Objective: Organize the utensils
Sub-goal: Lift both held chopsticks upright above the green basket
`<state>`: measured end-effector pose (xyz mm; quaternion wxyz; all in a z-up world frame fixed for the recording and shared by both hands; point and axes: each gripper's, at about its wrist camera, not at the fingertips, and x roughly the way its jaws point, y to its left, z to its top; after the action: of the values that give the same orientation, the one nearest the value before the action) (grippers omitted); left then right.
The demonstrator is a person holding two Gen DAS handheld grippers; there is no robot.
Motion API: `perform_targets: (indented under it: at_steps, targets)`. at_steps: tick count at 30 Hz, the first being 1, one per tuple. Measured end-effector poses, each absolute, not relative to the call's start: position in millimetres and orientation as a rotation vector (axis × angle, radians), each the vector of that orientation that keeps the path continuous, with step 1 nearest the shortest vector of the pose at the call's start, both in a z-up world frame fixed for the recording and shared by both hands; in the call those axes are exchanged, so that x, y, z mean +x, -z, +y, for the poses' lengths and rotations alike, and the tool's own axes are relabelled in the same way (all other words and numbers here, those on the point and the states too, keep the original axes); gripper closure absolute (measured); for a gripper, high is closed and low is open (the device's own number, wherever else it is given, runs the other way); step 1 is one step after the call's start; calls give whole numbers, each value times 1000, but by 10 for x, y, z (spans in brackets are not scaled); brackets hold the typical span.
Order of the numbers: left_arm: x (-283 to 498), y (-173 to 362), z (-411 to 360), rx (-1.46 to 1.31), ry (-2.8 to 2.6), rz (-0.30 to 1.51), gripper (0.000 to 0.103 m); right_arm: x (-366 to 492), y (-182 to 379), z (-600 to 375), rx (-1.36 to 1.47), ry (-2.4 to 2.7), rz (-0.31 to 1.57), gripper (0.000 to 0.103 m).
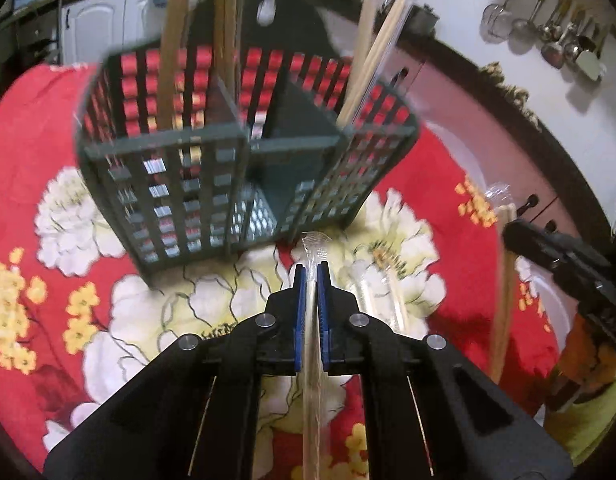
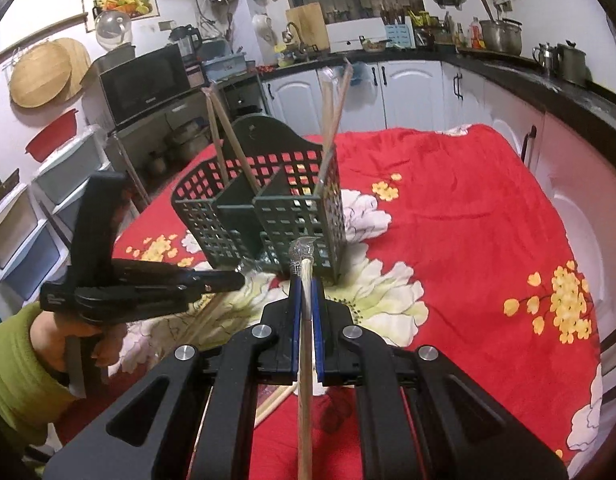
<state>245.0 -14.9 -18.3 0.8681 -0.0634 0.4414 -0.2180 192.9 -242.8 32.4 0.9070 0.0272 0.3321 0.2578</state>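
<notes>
- Wrapped chopsticks (image 1: 312, 320) sit clamped between the blue pads of my left tool (image 1: 312, 276), clear of the tabletop (image 1: 27, 160), short of the green caddy (image 1: 227, 184).
- My right tool (image 2: 306, 284) is clamped on a second wrapped pair (image 2: 305, 320), pointed at the same caddy (image 2: 267, 216).
- Chopsticks (image 2: 223, 140) already stand in the caddy's outer compartments.
- Risk, in my judgement: slick wrapping may slip in either grip, and a long pair could catch the caddy rim and tip it.
- Only the right view shows my left hand (image 2: 67, 336) and the kitchen counter (image 2: 508, 64); only the left view shows the ladles (image 1: 556, 36) on the wall.
</notes>
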Motion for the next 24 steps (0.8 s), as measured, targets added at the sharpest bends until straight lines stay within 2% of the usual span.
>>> perform_targets:
  at_steps: [12,24]
  targets:
    - [2304,-462,-250,-131,480,758,100,1852,-651,-2332,52,-557,602,97]
    - [2230,-878,-340,-129,510,646,100,1762,-1027,-2307,50,-567,499,97]
